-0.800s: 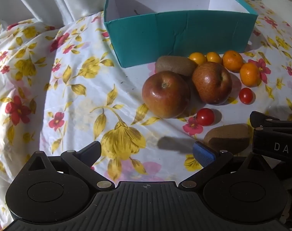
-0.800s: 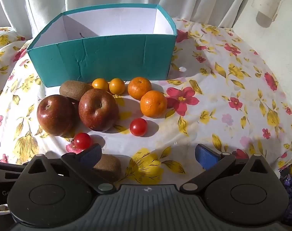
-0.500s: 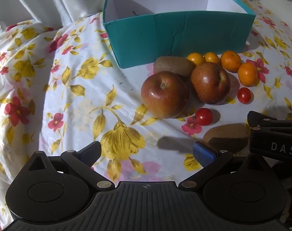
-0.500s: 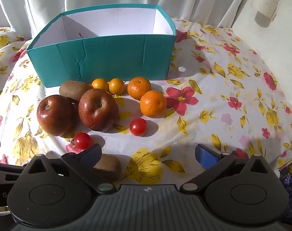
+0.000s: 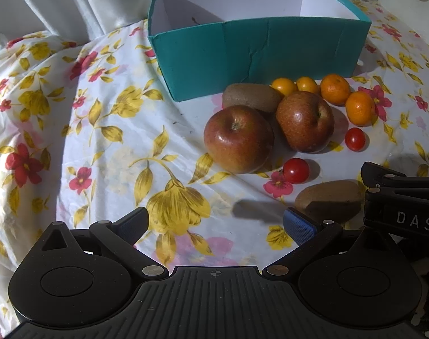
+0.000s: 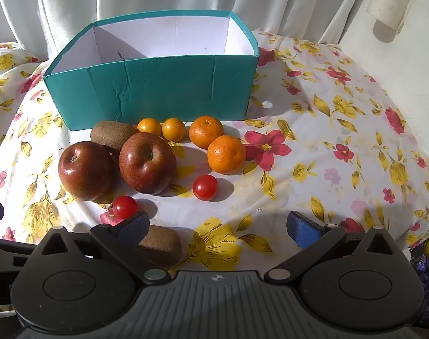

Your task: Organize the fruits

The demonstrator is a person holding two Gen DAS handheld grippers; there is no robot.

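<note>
Barely anything has shifted since the earlier frames: in the left wrist view the fruit sits a touch lower and further left than before, and the right wrist view looks the same, none of the fruit has gone anywhere.

Hard-to-see stuff first. The near kiwi [image 6: 160,244] is half hidden behind the right gripper's [image 6: 217,227] left finger, and in the left wrist view its end is cut off by the right gripper body poking in from the edge. The far kiwi [image 6: 112,135] is tucked partly behind the two apples. Can't see the floor of the teal box [image 6: 163,87], only its white inner walls. Something small and yellowish at the far right edge of the right view is too dim to identify.

Both grippers have their jaws spread wide with nothing between them but flowered tablecloth [image 5: 101,141]. The left gripper [image 5: 215,221] hangs over bare cloth, with the left apple [image 5: 238,138] ahead of it and a bit right, and the right apple [image 5: 304,120] touching or nearly touching it. The near cherry tomato [image 6: 124,206] is just beyond the right gripper's left fingertip, the other tomato [image 6: 204,187] further ahead. Two mandarins [image 6: 214,144] and two small yellow-orange fruits [image 6: 161,127] sit by the box front.
</note>
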